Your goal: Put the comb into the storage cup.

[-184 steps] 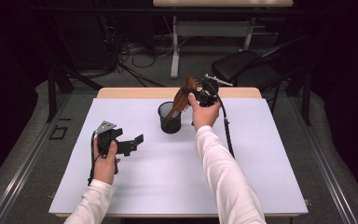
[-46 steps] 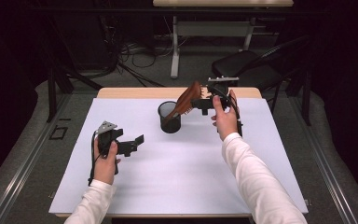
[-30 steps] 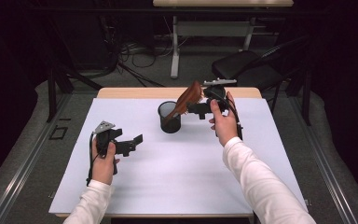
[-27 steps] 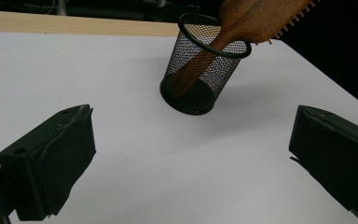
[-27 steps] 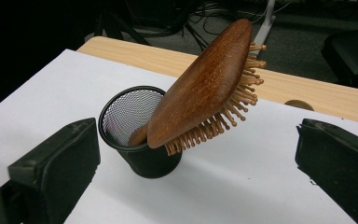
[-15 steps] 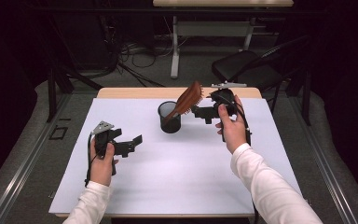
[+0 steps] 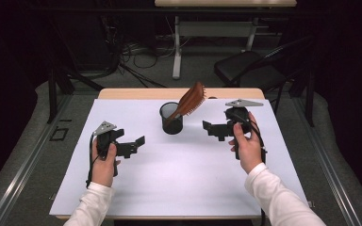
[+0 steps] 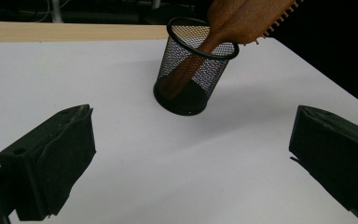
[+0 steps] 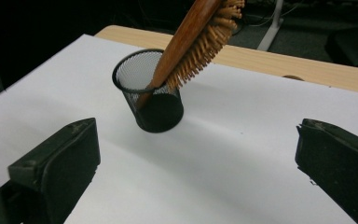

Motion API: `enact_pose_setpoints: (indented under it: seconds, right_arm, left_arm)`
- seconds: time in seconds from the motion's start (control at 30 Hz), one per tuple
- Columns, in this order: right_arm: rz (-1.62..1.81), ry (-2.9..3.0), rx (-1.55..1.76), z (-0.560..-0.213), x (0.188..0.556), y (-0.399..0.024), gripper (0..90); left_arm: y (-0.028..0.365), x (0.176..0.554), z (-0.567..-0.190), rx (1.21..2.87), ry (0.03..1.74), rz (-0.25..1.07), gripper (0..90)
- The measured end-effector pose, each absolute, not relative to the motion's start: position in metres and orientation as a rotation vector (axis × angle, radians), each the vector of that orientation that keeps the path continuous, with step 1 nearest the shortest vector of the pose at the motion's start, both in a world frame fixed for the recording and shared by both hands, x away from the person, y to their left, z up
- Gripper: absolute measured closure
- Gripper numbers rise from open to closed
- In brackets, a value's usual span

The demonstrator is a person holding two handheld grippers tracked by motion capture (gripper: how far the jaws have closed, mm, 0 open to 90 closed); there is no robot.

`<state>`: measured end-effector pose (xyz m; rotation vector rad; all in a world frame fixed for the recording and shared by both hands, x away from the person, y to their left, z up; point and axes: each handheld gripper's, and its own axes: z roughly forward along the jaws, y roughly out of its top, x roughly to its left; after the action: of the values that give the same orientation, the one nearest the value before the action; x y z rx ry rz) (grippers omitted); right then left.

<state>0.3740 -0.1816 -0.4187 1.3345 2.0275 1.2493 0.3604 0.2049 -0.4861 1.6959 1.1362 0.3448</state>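
The wooden hairbrush (image 7: 190, 100) stands handle-down in the black mesh cup (image 7: 171, 119), leaning over its rim toward the table's (image 7: 179, 188) far right. The right gripper (image 7: 215, 129) and left gripper (image 7: 134, 144) both have jaws spread and empty. A nudge could tip the top-heavy cup (the brush overhangs it). Plenty of bare white surface lies toward the person; the far edge is near
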Motion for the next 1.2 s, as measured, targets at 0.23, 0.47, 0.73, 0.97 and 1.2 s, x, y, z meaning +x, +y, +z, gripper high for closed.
enact_pose_setpoints:
  seconds: [0.23,0.47,0.73,0.97,1.2]
  right_arm:
    - [1.227,2.033,1.245,-0.43,0.349,-0.188,0.0]
    - [1.262,2.049,1.261,-0.445,0.331,-0.193,0.0]
    - [1.324,2.012,1.315,-0.464,0.315,-0.206,0.0]
    - [1.343,1.979,1.353,-0.486,0.309,-0.221,0.0]
    - [1.341,1.964,1.362,-0.5,0.303,-0.23,0.0]
  left_arm:
    - [0.206,0.361,-0.486,1.687,1.14,0.349,0.4]
    - [0.206,0.36,-0.485,1.69,1.134,0.353,0.4]
    - [0.207,0.36,-0.485,1.691,1.133,0.355,0.4]
    - [0.207,0.36,-0.485,1.691,1.134,0.354,0.4]
    - [0.207,0.36,-0.484,1.689,1.134,0.355,0.4]
